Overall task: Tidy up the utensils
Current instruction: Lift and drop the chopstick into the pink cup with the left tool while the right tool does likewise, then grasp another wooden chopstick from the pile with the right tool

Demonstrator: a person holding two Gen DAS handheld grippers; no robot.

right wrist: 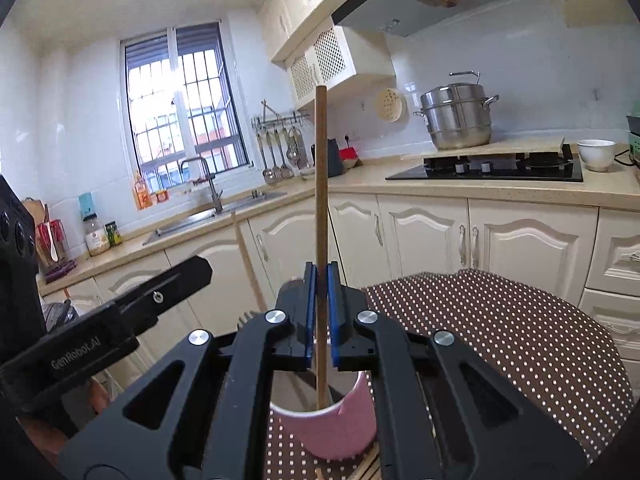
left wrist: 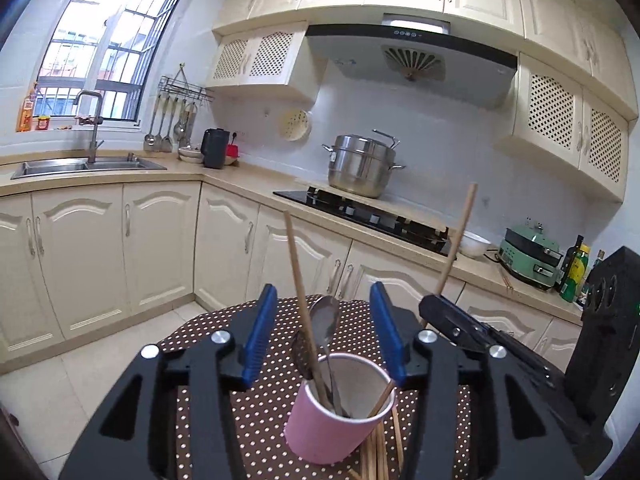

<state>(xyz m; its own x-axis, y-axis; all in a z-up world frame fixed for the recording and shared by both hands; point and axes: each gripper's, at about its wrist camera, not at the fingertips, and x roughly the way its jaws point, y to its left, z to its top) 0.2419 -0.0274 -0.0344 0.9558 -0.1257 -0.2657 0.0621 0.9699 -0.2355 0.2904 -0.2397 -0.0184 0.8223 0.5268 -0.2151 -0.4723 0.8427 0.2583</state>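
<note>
A pink paper cup (left wrist: pixel 336 412) stands on the brown polka-dot table (left wrist: pixel 248 400). In it are a metal spoon (left wrist: pixel 326 320), a darker utensil and a wooden chopstick (left wrist: pixel 300 288) that leans left. My left gripper (left wrist: pixel 323 300) is open just behind the cup, its blue pads wide of the spoon and chopstick, touching neither. My right gripper (right wrist: pixel 320 276) is shut on another upright chopstick (right wrist: pixel 321 180), whose lower end dips into the cup (right wrist: pixel 336 428). In the left wrist view the right gripper (left wrist: pixel 436 304) sits to the right with its chopstick (left wrist: pixel 460 236). Loose chopsticks (left wrist: pixel 380 452) lie beside the cup.
The table's far edge (right wrist: pixel 500 280) faces cream cabinets. On the counter behind are a black hob (left wrist: pixel 360 212) with a steel steamer pot (left wrist: pixel 360 168), a white bowl (left wrist: pixel 474 244), a green appliance (left wrist: pixel 528 256), bottles (left wrist: pixel 574 268) and a sink (left wrist: pixel 80 166).
</note>
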